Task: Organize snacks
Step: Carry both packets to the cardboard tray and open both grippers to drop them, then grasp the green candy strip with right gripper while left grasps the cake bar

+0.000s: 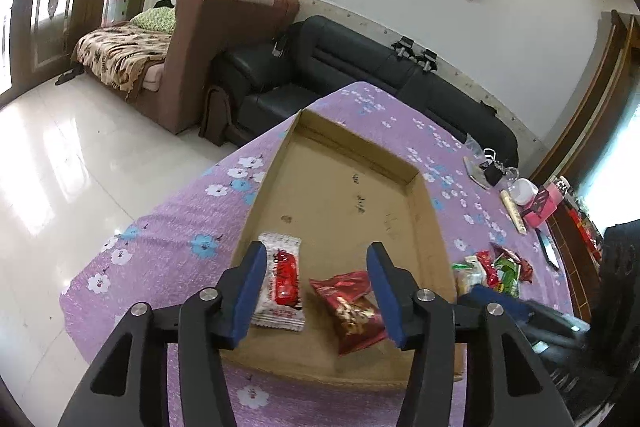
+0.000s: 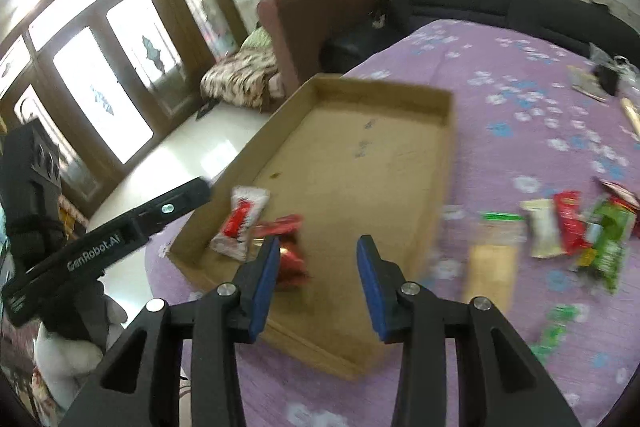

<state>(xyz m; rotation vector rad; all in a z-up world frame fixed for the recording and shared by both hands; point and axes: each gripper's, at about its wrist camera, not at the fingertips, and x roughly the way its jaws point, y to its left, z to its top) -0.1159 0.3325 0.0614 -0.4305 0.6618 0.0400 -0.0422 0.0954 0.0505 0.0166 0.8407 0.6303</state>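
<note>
The left tool (image 1: 316, 291) hung over the near end of the cardboard tray (image 1: 424, 211), its blue fingers (image 1: 250, 291) parted moderately and holding nothing. Below and between them lay the dark red snack packet (image 1: 352, 307), flat on the tray floor; the white packet with the red label (image 1: 282, 287) lay just beside it, next to the left-hand finger. Over to the right tool (image 2: 316, 283), and it was parted too, empty, hovering above the tray's near edge, the view smeared by blur. Outward from there, more snacks waited on the purple flowered worktop (image 2: 520, 99) right of the tray: a tan packet (image 2: 490, 267) closest, then a loose pile of white, red and green wrappers (image 2: 580, 231).
</note>
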